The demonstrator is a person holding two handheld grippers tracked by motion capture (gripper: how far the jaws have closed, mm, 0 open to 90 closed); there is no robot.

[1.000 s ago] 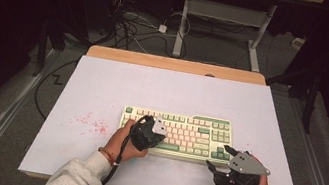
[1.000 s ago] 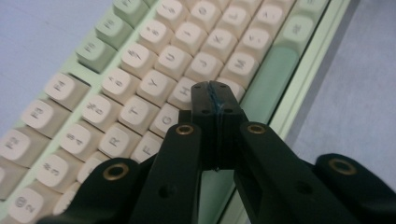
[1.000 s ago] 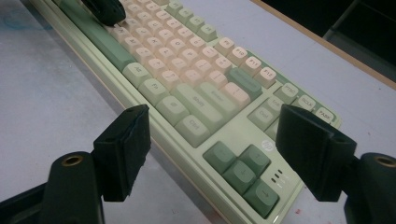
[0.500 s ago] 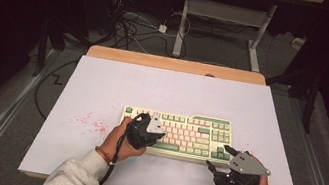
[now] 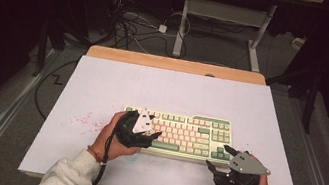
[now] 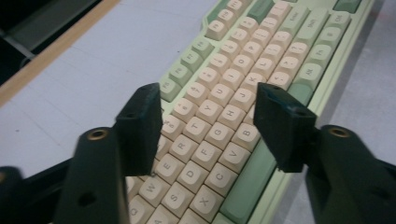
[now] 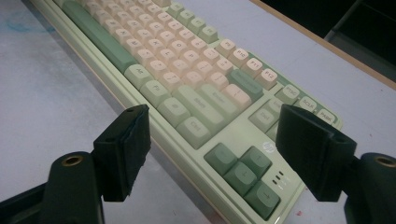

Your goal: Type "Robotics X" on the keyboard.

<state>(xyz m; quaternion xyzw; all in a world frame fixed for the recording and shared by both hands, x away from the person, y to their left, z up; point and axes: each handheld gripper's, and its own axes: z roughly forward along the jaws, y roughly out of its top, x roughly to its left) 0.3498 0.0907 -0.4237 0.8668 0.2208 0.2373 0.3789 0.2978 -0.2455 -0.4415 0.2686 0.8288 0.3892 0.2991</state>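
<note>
The keyboard (image 5: 181, 133), pale green with cream and green keys, lay near the front of the white bench (image 5: 103, 82). The left hand-held gripper (image 5: 147, 138) had just been opening above its keys, nothing between the jaws; the right hand-held gripper (image 5: 220, 157) stood open, empty, by its right end. Cables (image 5: 132, 31) trailed across the dark floor behind.

keyboard (image 5: 181, 133) on table (image 5: 103, 82) | left gripper (image 5: 152, 136) over its left end | right gripper (image 5: 218, 157) at right front corner

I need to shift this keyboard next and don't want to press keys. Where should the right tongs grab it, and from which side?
Grip the keyboard by its right end, at the bare case edge beside the arrow keys. Come in level from the right with the open right tongs, one jaw over the rim, one under. The case is flat and low, its middle all keys.
</note>
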